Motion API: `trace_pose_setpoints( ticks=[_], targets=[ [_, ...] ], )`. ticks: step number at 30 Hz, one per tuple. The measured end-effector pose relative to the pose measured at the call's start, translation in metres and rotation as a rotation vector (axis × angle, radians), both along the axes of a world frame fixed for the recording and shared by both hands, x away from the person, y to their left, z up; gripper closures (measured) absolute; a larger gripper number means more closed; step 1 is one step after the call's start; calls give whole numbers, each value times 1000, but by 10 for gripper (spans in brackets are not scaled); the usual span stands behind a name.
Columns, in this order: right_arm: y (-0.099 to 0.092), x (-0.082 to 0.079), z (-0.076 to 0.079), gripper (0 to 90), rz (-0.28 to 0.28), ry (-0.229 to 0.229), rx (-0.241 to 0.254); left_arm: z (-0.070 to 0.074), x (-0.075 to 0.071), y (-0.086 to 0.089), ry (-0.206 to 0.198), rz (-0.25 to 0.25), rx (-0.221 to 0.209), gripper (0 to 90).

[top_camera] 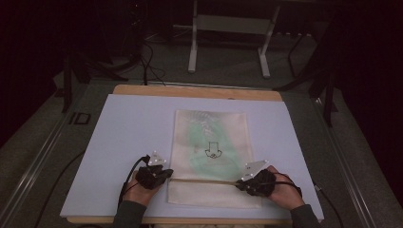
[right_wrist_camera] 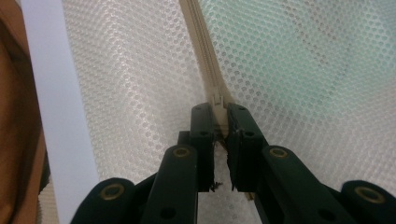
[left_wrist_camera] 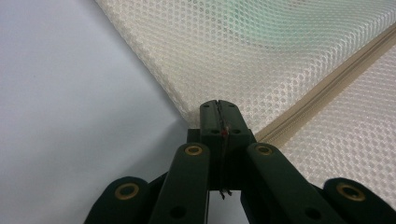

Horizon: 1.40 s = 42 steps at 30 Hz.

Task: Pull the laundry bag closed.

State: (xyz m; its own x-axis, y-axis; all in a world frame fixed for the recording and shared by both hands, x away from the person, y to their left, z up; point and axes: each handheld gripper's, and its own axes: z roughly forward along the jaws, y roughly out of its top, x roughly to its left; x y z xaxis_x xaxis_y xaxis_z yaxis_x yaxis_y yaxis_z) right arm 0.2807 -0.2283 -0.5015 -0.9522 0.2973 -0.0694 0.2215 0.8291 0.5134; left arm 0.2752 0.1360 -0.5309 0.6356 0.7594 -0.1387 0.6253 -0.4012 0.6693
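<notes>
- Nearest the high view's camera, at 6 o'clock, 2 forearms in grey sleeves come in over the worktop's (top_camera: pixel 199 91) near edge.
- Each hand carries 1 gripper: the left gripper (top_camera: pixel 166 174) sits at about 7 o'clock and the right gripper (top_camera: pixel 239 184) at about 5 o'clock.
- Both rest on a pale lavender sheet (top_camera: pixel 133 128) that covers most of the wooden worktop.
- Between them lies a cream mesh bag (top_camera: pixel 211 156), flat on the sheet, with its long side running from 6 towards 12 o'clock.
- Something green shows through the mesh in the bag's middle, and a small black arrow mark (top_camera: pixel 212 151) sits there too.
- A beige zipper (top_camera: pixel 204 181) crosses the bag near its near end, from one gripper to the other.
- Left gripper view: the jaws are pressed together on the bag's edge (left_wrist_camera: pixel 198 109), right where the zipper tape (left_wrist_camera: pixel 327 84) ends.
- Right gripper view: the jaws are clamped on the zipper slider (right_wrist_camera: pixel 218 100), with the zipper running away towards 12 o'clock.
- Beyond the worktop at 12 o'clock stands a white metal frame (top_camera: pixel 228 28) on a dark floor.
</notes>
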Motion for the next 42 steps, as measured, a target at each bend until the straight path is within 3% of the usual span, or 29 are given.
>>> trace_pose_setpoints(
  ticks=[13,23,27,32,42],
  targets=[
    [-21,-1,2,823,-45,0,6,0,0,0,0,-1,-1,896],
    [-27,0,2,823,-46,8,28,0,0,0,-1,-1,0,896],
    [-33,0,1,823,-66,7,-4,0,0,0,-1,-1,0,896],
    [-48,0,0,823,-96,18,14,0,0,0,0,-1,0,896],
    [-55,1,0,822,-110,30,28,0,0,0,-2,-1,1,896]
  ],
)
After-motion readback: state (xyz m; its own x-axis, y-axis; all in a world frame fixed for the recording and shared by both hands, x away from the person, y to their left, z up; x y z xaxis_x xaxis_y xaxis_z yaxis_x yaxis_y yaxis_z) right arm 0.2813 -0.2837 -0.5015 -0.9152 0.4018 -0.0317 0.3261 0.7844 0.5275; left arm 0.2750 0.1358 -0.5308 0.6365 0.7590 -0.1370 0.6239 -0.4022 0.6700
